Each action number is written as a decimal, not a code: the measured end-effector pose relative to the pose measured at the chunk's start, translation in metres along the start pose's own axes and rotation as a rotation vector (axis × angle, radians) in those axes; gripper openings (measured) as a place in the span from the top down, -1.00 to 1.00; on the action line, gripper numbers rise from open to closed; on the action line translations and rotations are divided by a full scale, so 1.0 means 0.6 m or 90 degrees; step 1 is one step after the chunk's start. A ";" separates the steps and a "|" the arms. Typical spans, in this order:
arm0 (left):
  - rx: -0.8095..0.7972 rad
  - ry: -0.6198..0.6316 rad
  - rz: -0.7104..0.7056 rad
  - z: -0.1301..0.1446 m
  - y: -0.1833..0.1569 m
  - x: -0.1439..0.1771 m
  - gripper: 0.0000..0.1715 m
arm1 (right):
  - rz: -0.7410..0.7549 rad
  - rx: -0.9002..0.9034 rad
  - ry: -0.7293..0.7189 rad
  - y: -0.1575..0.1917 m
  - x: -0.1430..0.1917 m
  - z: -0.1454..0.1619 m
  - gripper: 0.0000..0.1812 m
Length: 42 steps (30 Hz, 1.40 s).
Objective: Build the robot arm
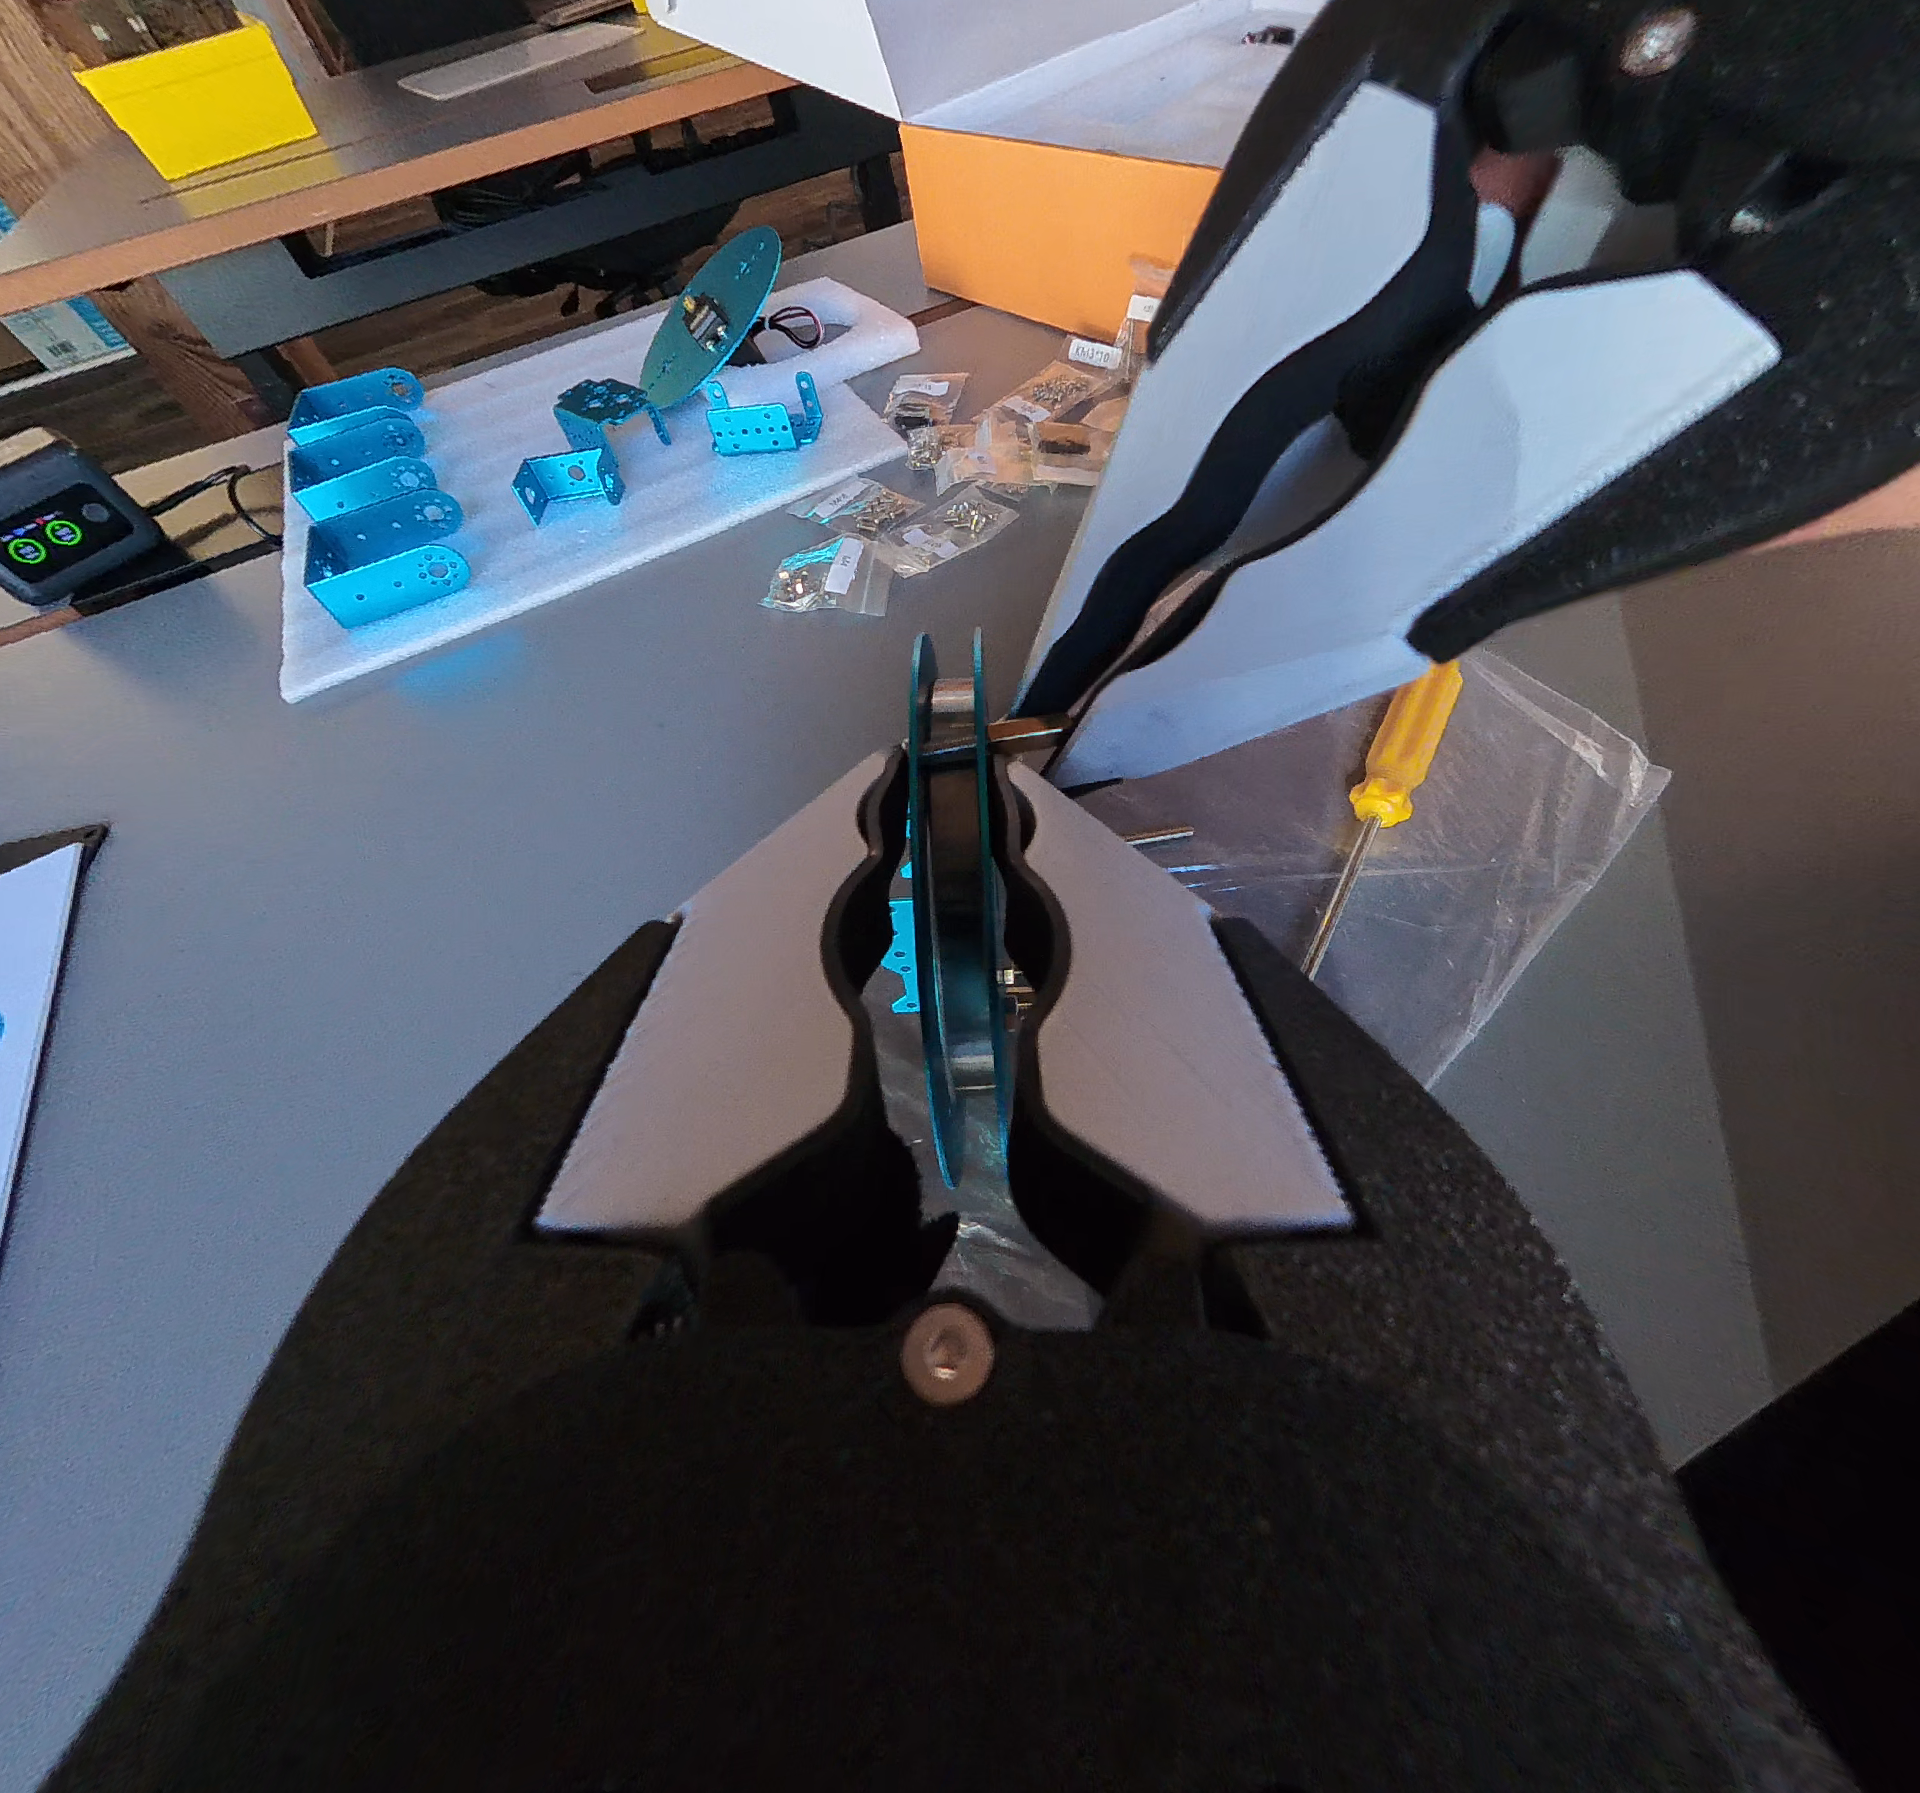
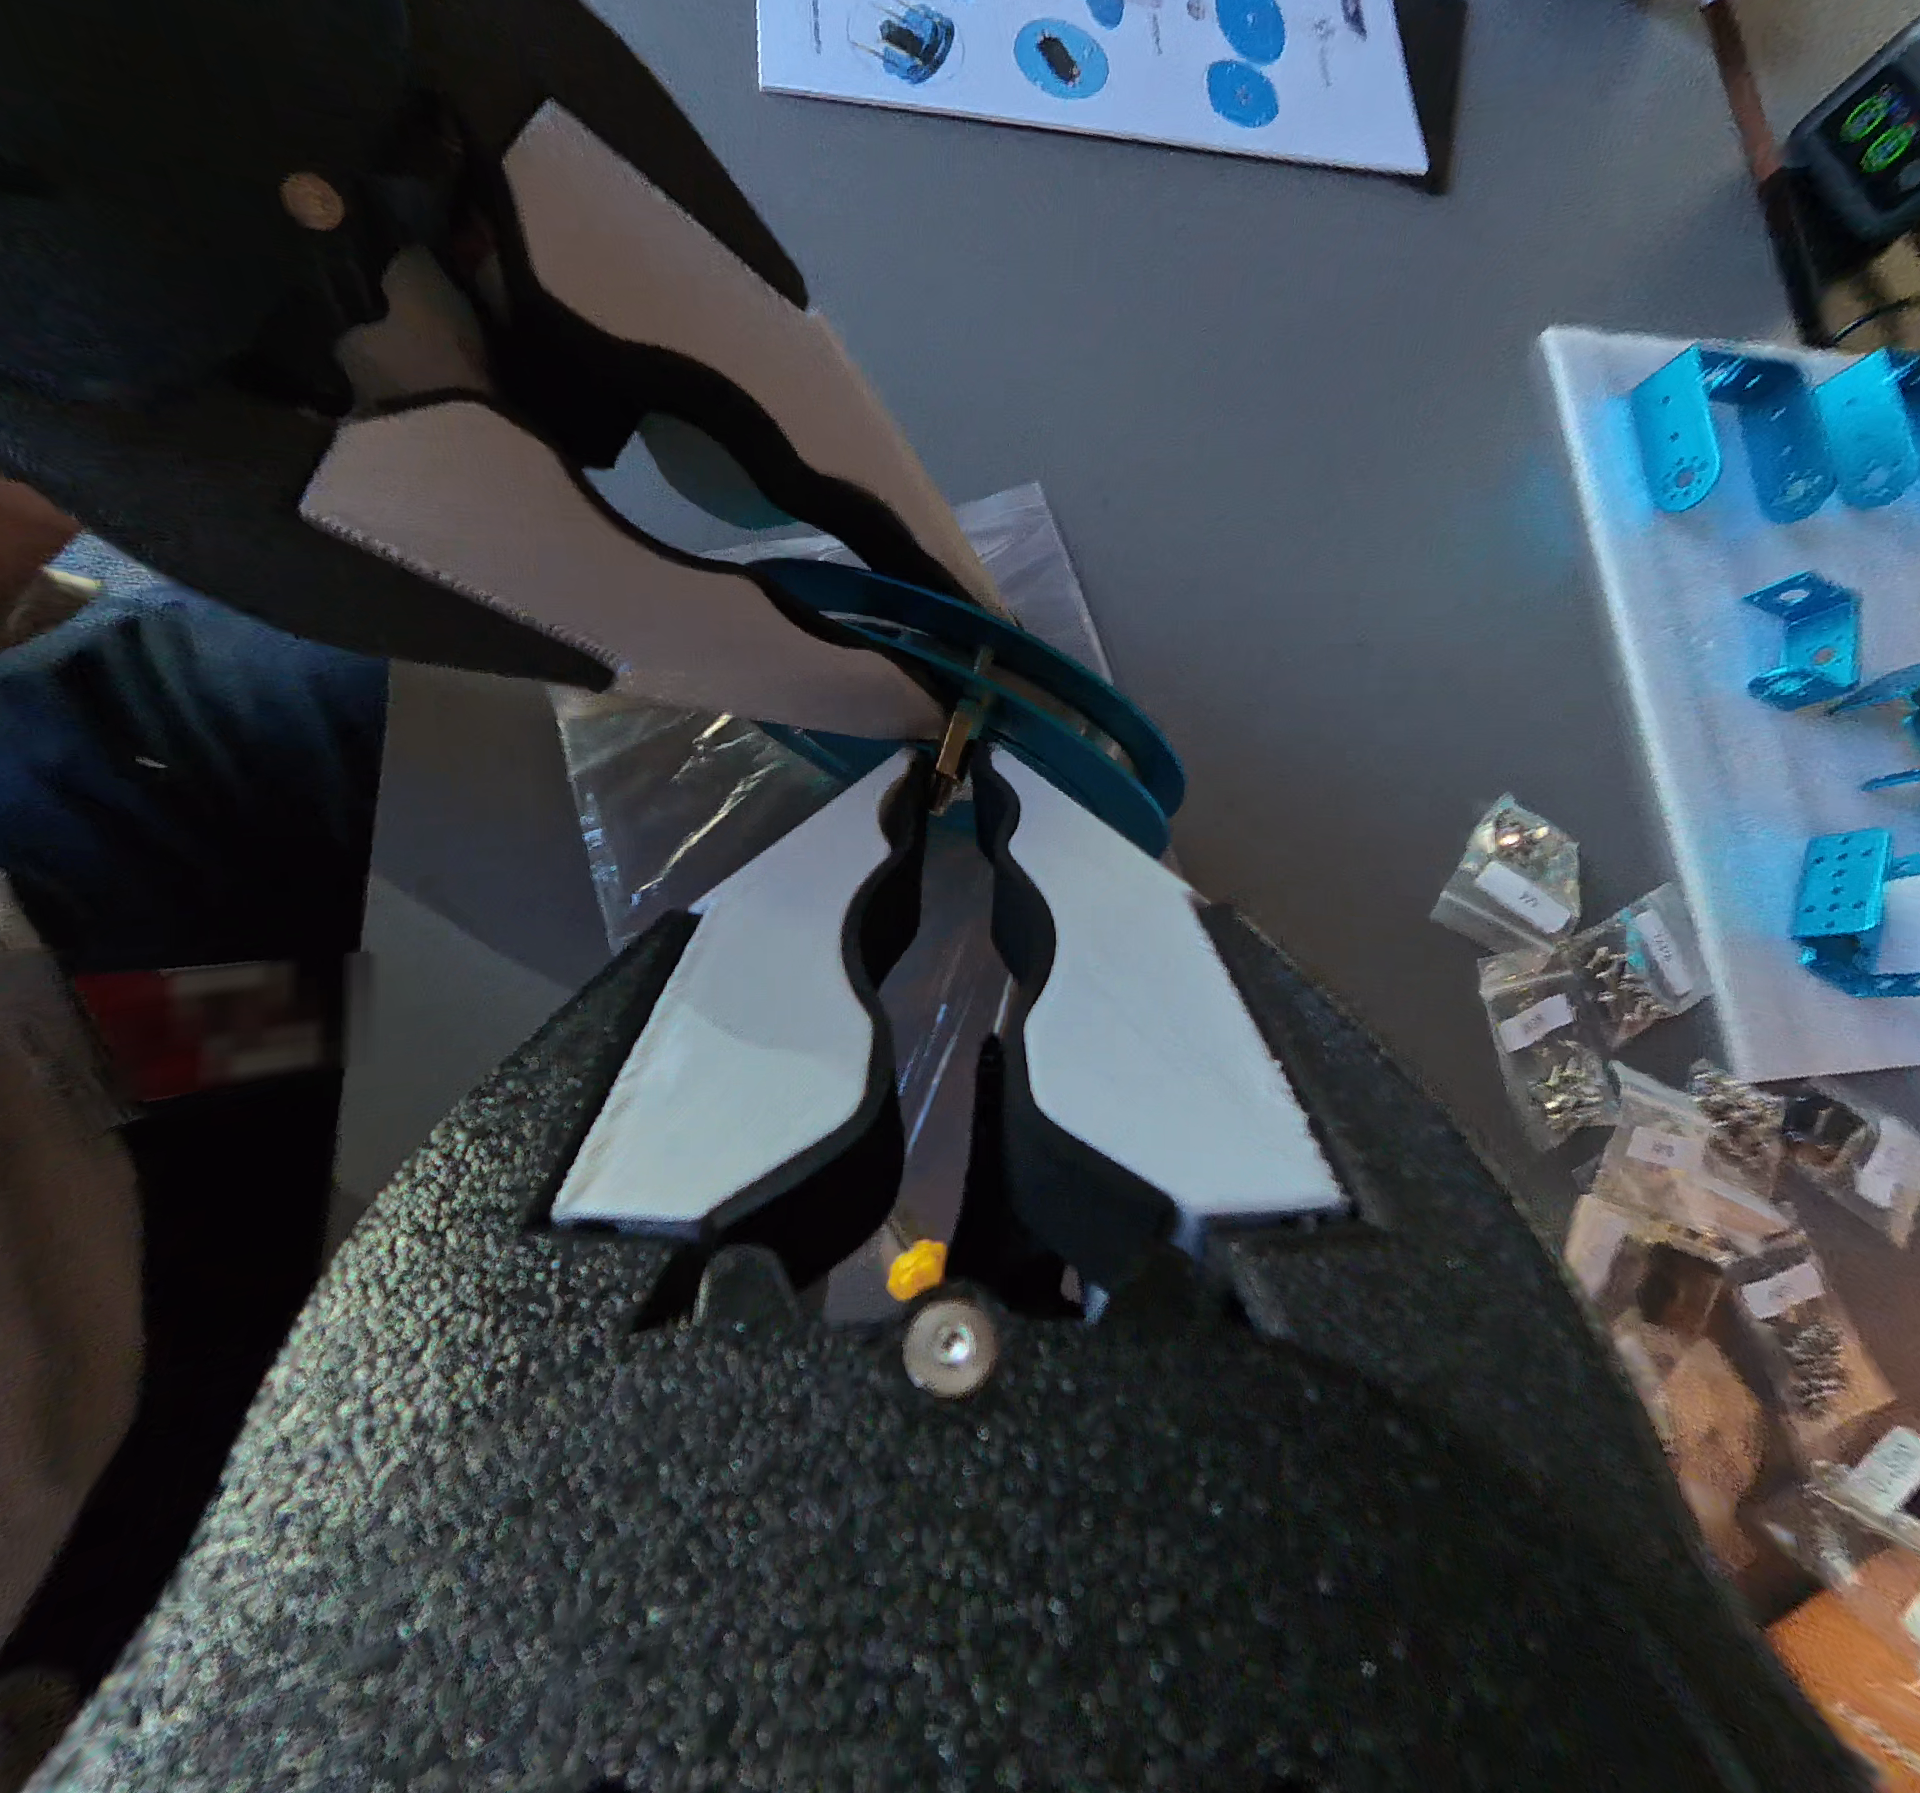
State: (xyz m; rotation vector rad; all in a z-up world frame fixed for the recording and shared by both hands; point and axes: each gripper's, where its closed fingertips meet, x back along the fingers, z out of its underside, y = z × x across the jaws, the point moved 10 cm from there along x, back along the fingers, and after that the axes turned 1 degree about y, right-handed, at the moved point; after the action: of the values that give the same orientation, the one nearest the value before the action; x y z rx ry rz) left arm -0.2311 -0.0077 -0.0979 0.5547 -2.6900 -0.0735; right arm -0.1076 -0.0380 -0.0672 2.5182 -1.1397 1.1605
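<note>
The teal disc pair [image 1: 956, 912], two round plates stacked w/ a gap and a dark servo-like block between them, sits edge-on in the left gripper [image 1: 951, 787], raised over the grey table [image 1: 520, 860]. Its jaws are closed down to the stack's thickness, one finger on each outer face, prob. so the rim stays exposed for the other tool. The right gripper [image 2: 951, 793] comes in from 2 o'clock in the left wrist view; its jaws are nearly closed, pinching a small brass standoff [image 2: 954, 741] at the discs' rim. The standoff looks to run across the gap betw. the plates, but whether it's threaded in can't be told.

Under both lies a clear plastic bag [image 1: 1455, 870] w/ a yellow-handled screwdriver [image 1: 1397, 756] on it at 3 o'clock, close at hand. Farther out at 10–11 o'clock a white foam sheet [image 1: 499, 590] carries blue anodised brackets [image 1: 374, 486] and another teal disc w/ servo [image 1: 712, 320] leaning up. Small zip bags of screws [image 1: 914, 507] are scattered at 12 o'clock, just beside the foam. An open white and orange carton [image 1: 1039, 216] stands behind. A printed diagram sheet [image 2: 1081, 8] lies at 12 o'clock in the right wrist view.

Hidden or unclear: most of the disc faces are behind the fingers; the far plate's holes aren't visible; the screwdriver tip is lost under the left gripper; a small dark device w/ green rings [image 1: 57, 528] is cut off at 9 o'clock.
</note>
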 end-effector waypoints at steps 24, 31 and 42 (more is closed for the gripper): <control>-0.035 -0.031 0.008 0.006 -0.025 0.003 0.86 | -0.142 -0.195 0.090 -0.020 0.011 0.002 0.95; -0.023 -0.041 0.015 0.011 -0.021 0.007 0.87 | -0.774 -0.796 -0.068 -0.069 -0.069 0.107 0.93; -0.010 -0.041 0.020 0.009 -0.021 0.004 0.86 | -0.169 -0.244 0.057 -0.023 0.013 0.012 0.95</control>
State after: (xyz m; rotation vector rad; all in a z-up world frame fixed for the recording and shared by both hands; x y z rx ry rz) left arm -0.2308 -0.0202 -0.1038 0.5125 -2.7574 -0.1055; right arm -0.0904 -0.0357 -0.0645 2.2166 -0.8745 0.8802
